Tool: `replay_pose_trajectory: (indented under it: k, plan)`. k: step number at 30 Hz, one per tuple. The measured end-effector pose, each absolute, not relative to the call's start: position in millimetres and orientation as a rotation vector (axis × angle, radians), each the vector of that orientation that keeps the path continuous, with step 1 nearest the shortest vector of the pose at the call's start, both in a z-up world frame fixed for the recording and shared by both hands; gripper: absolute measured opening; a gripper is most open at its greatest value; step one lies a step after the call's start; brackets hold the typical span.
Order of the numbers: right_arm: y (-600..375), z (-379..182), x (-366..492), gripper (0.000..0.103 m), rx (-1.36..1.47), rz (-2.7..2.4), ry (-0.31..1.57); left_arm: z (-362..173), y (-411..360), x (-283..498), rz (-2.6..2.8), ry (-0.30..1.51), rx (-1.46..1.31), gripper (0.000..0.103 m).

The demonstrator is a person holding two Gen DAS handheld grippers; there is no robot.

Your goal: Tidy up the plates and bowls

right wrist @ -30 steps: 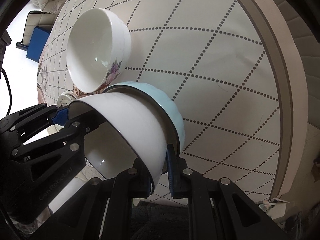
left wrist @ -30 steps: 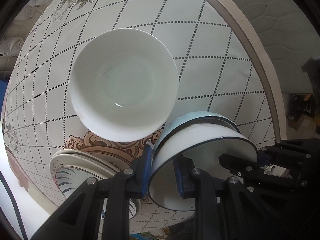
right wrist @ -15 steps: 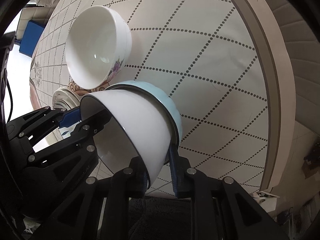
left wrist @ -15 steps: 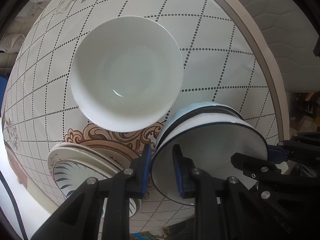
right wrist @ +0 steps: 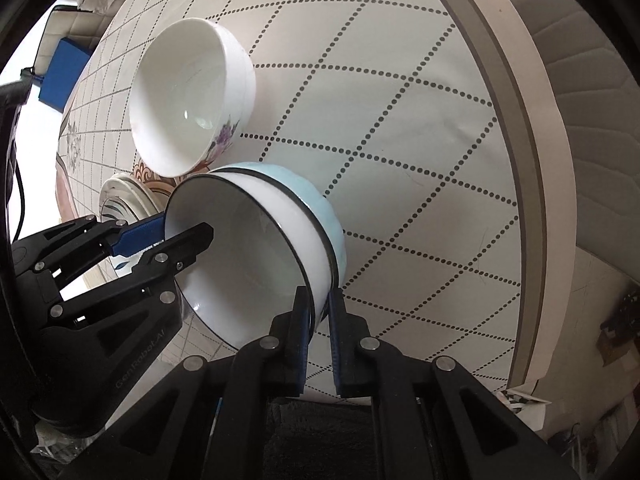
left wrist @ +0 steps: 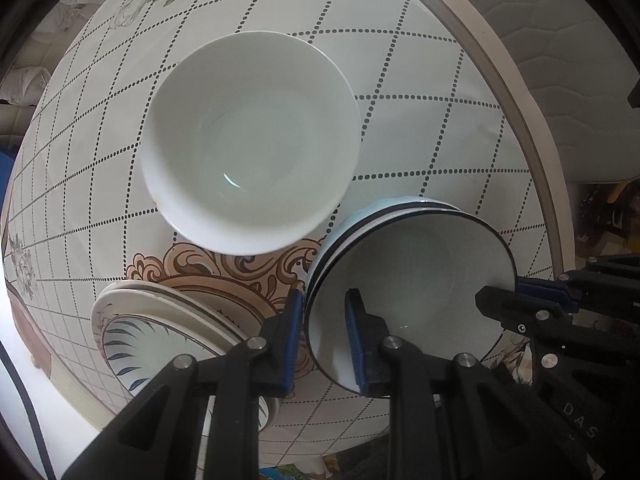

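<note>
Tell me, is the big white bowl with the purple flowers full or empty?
Empty. The flowered bowl stands upright on the table, and both views show only its bare, shiny white inside.

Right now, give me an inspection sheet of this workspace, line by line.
Surface: round table with dotted-grid cloth.
Job's things: white bowl nested in blue bowl; large floral bowl; plate stack beside.
Clutter: nothing seen.
Grippers: left gripper and right gripper both pinch the white bowl's rim.
Cables: black cable at left edge.
Surroundings: blue box, quilted cushion.
</note>
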State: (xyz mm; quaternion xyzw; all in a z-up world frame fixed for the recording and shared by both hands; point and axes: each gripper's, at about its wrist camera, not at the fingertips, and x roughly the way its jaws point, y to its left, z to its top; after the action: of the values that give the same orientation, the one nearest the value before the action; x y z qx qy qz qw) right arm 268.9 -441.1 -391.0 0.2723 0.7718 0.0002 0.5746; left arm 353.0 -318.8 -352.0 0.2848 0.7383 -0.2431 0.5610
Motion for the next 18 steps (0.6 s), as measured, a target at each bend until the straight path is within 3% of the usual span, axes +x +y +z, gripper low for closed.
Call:
replay_pose_trajectory:
  k: [4,6,8,10,13,15,18]
  plan:
    - [-443,-373,273,0.012,0.591,0.045,1.76,-337,-295,368,-0.534,1.743,0.567,0.023]
    - [-449,-360,278,0.019,0.577,0.068,1.729,-324,-283,378,-0.533,1.737,0.483,0.024]
    - [-454,-344,285,0.035,0.54,0.077,1.694,-307,-273,386,-0.501,1.672,0.469,0.026]
    - [-458,-332,296,0.069,0.505,0.092,1.666,-293,-264,396,-0.46,1.623,0.442,0.035]
    - [-463,-323,318,0.09,0.475,0.108,1.627,-285,-253,412,-0.423,1.607,0.358,0.047]
    - [-468,-321,336,0.092,0.467,0.117,1.612,-286,-247,424,-0.398,1.595,0.316,0.063]
    - [-466,-329,364,0.092,0.474,0.138,1.62,-295,-242,438,-0.366,1.6,0.26,0.064]
